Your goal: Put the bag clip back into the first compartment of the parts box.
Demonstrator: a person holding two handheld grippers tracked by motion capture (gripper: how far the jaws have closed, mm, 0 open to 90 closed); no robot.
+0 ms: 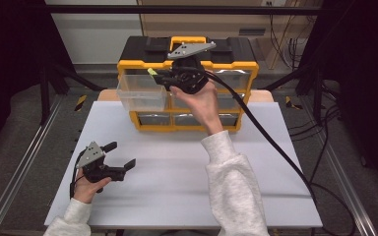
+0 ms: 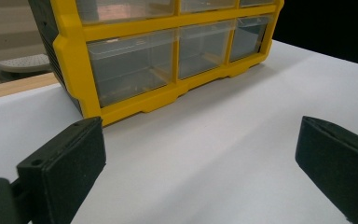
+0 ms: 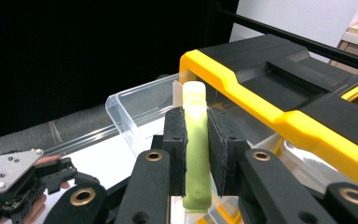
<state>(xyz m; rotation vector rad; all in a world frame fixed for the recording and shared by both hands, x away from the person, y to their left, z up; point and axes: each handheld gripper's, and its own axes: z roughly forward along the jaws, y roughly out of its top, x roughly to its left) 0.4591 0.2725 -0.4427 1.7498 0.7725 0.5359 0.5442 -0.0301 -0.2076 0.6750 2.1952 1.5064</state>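
Note:
A yellow and black drawer organiser [image 1: 187,54] stands at the back of the white table [image 1: 177,172]; its clear top-left drawer [image 1: 140,91] is pulled out. My right gripper [image 1: 156,74] is held above that open drawer, shut on a pale green clip-like piece [image 3: 196,149] that stands upright between the pads, over the drawer [image 3: 140,112]. My left gripper [image 1: 119,155] rests low at the front left of the table, open with nothing between its pads [image 2: 60,172]. It faces the organiser's lower drawers [image 2: 130,65].
The right gripper's thick black cable [image 1: 275,142] runs from the organiser across the table's right side to the floor. Metal frame rails [image 1: 24,162] flank the table. Dark curtains stand on both sides.

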